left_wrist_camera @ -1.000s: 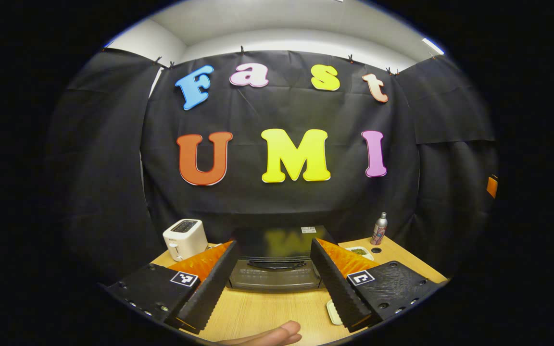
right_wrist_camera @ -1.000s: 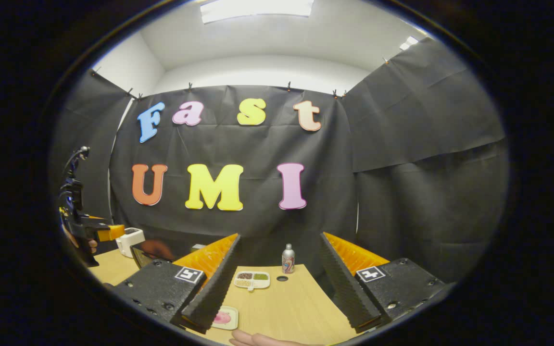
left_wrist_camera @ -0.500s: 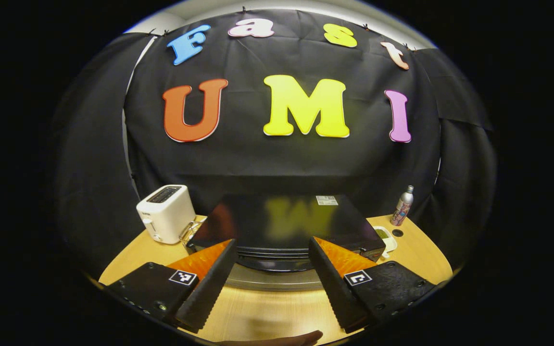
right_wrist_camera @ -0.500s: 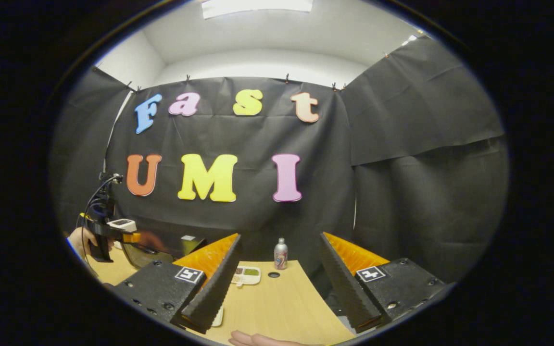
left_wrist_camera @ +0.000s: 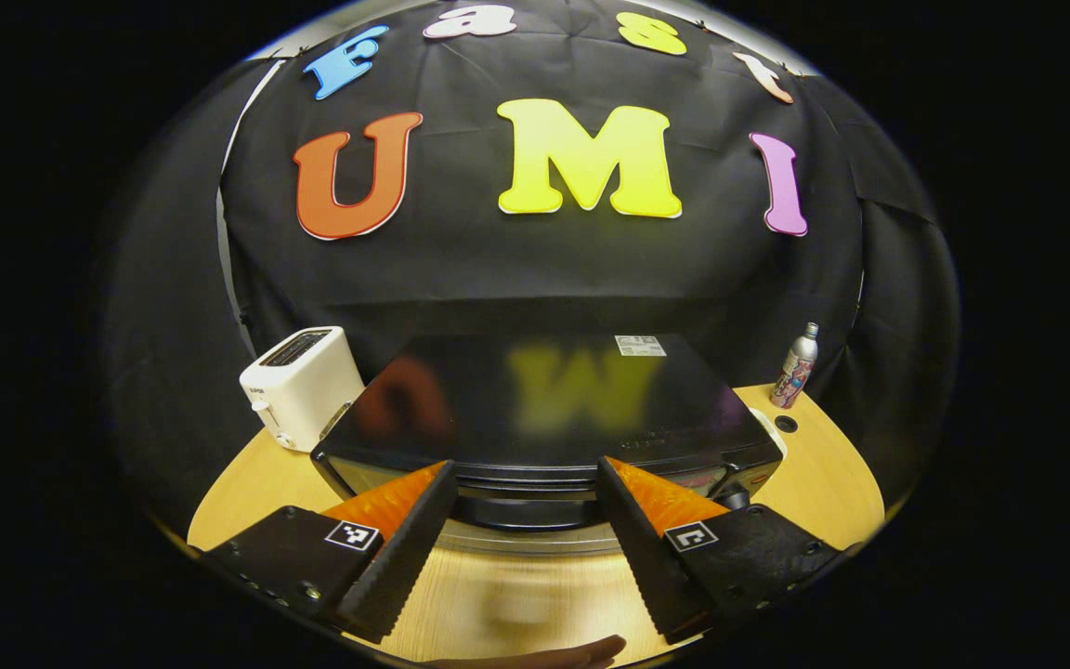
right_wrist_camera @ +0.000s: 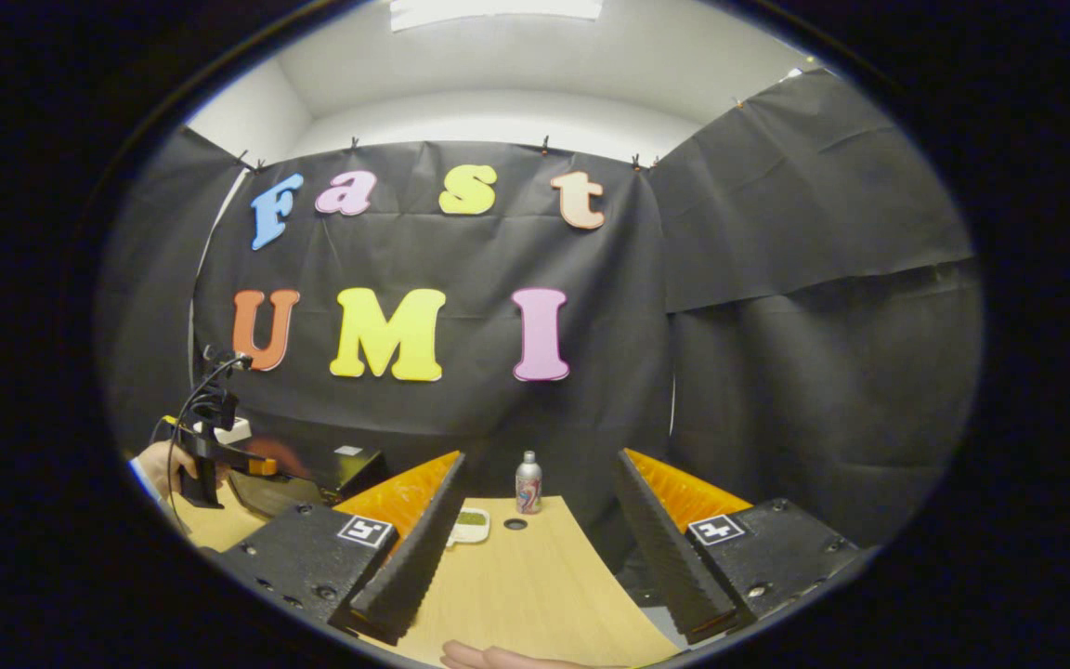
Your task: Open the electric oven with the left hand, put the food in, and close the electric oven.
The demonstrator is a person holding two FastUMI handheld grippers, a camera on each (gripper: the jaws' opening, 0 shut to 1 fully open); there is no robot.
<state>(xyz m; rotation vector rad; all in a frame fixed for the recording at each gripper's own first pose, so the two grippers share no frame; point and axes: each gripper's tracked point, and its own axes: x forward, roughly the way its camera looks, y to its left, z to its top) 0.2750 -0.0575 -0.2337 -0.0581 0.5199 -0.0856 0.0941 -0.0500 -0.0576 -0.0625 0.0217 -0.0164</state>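
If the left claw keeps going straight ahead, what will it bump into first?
Most likely the black electric oven. The left claw is open and points at the oven's front top edge, by the door handle. Depth is hard to judge, but nothing lies between them.

Glossy black oven (left_wrist_camera: 544, 400) top, light wood-grain table (left_wrist_camera: 814, 474).

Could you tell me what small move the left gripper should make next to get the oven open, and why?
Probably ease the left gripper forward and slightly down so its open fingers straddle the dark curved door handle of the black electric oven, then close. The handle sits between the fingertips, not yet gripped, and the door appears closed.
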